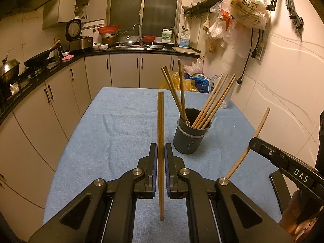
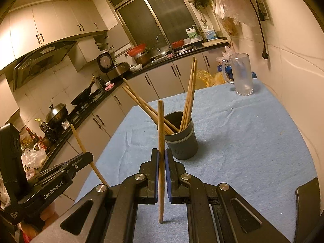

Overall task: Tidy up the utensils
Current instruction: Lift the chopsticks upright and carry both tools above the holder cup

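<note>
A dark grey holder cup (image 1: 191,139) stands on the blue-cloth table (image 1: 121,121) with several wooden chopsticks (image 1: 212,101) leaning in it. My left gripper (image 1: 161,147) is shut on one upright chopstick (image 1: 160,121), just left of and nearer than the cup. My right gripper (image 2: 161,151) is shut on another upright chopstick (image 2: 161,125), just in front of the cup (image 2: 181,139). Each gripper shows in the other's view: the right one (image 1: 253,141) with its chopstick (image 1: 257,129), the left one (image 2: 87,156) with its chopstick (image 2: 81,141).
A clear glass mug (image 2: 242,75) stands at the table's far right corner by the tiled wall. Kitchen counters (image 1: 60,62) with a wok, pots and a sink run along the left and back. Plastic bags (image 1: 243,10) hang on the right wall.
</note>
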Available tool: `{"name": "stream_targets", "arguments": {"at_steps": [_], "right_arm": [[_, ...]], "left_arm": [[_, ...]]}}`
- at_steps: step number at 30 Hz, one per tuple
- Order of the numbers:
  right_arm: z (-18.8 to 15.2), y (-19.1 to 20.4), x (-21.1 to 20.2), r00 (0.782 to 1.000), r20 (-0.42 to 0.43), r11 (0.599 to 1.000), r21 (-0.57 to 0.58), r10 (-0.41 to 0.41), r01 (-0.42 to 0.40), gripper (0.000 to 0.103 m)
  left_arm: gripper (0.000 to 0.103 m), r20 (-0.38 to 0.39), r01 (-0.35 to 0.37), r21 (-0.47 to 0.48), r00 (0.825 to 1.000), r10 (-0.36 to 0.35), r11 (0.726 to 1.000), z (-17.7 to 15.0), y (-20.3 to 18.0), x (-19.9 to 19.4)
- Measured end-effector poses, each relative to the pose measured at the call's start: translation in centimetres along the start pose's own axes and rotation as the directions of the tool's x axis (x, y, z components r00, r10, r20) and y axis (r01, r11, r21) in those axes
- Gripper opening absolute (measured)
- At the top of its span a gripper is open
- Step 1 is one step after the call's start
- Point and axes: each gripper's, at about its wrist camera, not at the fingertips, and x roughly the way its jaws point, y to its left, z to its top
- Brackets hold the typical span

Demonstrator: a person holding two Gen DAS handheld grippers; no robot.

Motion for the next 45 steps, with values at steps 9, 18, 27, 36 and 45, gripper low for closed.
{"name": "stream_targets", "arguments": {"at_steps": [9,18,27,36,45], "right_arm": [[0.1,0.1,-0.7,1.000,0.004,1.000,0.005,-0.004,0.004,0.007],[0.0,-0.1,-2.5,1.000,0.028,1.000,0.005,-0.005,0.005,0.006],[-0.1,0.0,-5.1,0.998,0.063,1.000,0.011,-0.004,0.003,0.006],[0.2,0.0,-7.4,0.995,0.100,1.000,0.011,-0.001,0.000,0.006],[0.2,0.2,-7.6,0.994,0.106,1.000,0.011,0.007,-0.008,0.006]], "left_arm": [[0.006,0.001,-0.001,-0.001,1.000,0.001,1.000,0.0,0.0,0.0],[0.006,0.009,0.003,-0.005,1.000,-0.003,1.000,-0.3,-0.6,-0.8],[0.006,0.042,0.009,0.014,0.999,-0.009,1.000,-0.6,-1.7,-3.3],[0.006,0.058,0.011,0.021,0.998,-0.012,1.000,-0.7,-1.9,-4.5],[0.006,0.056,0.003,0.012,0.998,-0.004,1.000,-0.8,-1.7,-4.8]]}}
